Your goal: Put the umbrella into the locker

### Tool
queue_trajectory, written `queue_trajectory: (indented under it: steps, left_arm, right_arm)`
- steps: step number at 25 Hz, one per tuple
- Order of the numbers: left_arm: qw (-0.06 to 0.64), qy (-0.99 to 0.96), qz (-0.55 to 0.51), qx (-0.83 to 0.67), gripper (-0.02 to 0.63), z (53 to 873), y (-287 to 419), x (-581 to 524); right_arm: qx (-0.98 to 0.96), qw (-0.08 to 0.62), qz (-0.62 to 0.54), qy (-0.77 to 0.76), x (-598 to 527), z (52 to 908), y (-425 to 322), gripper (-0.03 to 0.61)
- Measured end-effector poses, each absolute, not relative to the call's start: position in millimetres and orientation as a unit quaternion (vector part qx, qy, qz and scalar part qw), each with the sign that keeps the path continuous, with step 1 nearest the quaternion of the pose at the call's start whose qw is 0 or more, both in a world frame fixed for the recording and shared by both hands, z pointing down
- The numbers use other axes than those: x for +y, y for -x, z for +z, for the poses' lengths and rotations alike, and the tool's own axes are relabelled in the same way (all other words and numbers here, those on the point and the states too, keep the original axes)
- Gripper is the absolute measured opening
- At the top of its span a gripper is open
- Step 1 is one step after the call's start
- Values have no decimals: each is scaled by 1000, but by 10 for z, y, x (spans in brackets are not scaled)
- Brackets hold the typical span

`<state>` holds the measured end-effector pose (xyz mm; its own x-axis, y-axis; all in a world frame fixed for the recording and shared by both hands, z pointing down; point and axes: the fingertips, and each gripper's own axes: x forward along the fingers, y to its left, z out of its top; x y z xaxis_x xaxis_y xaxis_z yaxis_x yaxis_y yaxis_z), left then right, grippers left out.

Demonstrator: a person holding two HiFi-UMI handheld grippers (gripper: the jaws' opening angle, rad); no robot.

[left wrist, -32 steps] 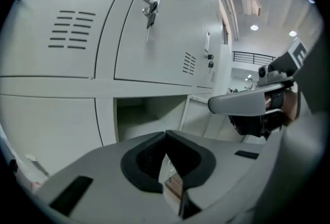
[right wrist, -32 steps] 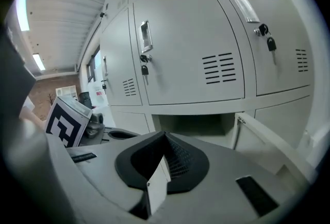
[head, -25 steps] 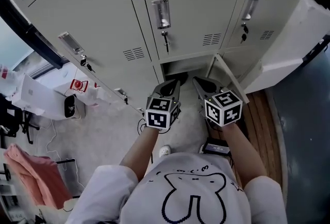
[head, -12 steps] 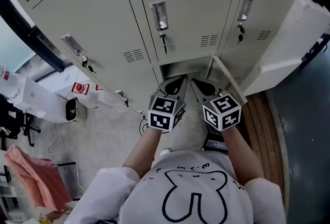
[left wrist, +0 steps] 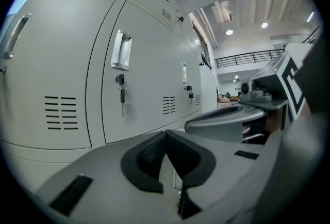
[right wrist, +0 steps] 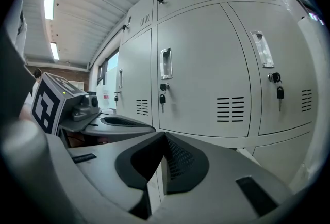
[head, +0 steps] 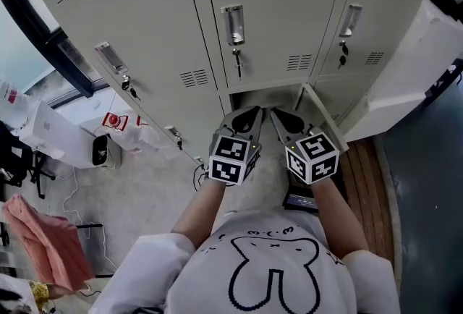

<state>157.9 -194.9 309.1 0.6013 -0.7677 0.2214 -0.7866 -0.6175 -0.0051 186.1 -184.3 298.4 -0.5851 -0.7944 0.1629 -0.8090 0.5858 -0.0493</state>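
I see no umbrella in any view. A low locker compartment (head: 262,97) stands open, its small door (head: 319,116) swung out to the right. My left gripper (head: 253,112) and right gripper (head: 275,113) are held side by side just in front of that opening, tips pointing at it. Both are shut with nothing between the pads. In the left gripper view the left gripper (left wrist: 165,136) faces closed grey locker doors (left wrist: 139,78), with the right gripper (left wrist: 227,114) alongside. In the right gripper view the right gripper (right wrist: 164,137) has the left gripper (right wrist: 121,122) beside it.
Tall grey lockers (head: 233,23) with keys in their locks fill the wall ahead. A white heater (head: 99,150) and white boxes (head: 47,133) stand at the left, a pink cloth (head: 43,240) lower left. Wooden flooring (head: 365,182) runs along the right, with a small dark device (head: 300,198) on the floor.
Both grippers have lifted a little together, still shut and side by side. A dark shape seen in the open compartment a second ago no longer shows.
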Motion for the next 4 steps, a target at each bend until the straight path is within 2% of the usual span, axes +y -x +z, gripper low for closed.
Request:
queue_trajectory:
  steps: [4]
  left_arm:
    - [45, -887, 88, -451, 23, 3000, -1497, -1995]
  right_arm:
    - [-887, 65, 50, -455, -1845, 2953, -1867, 11]
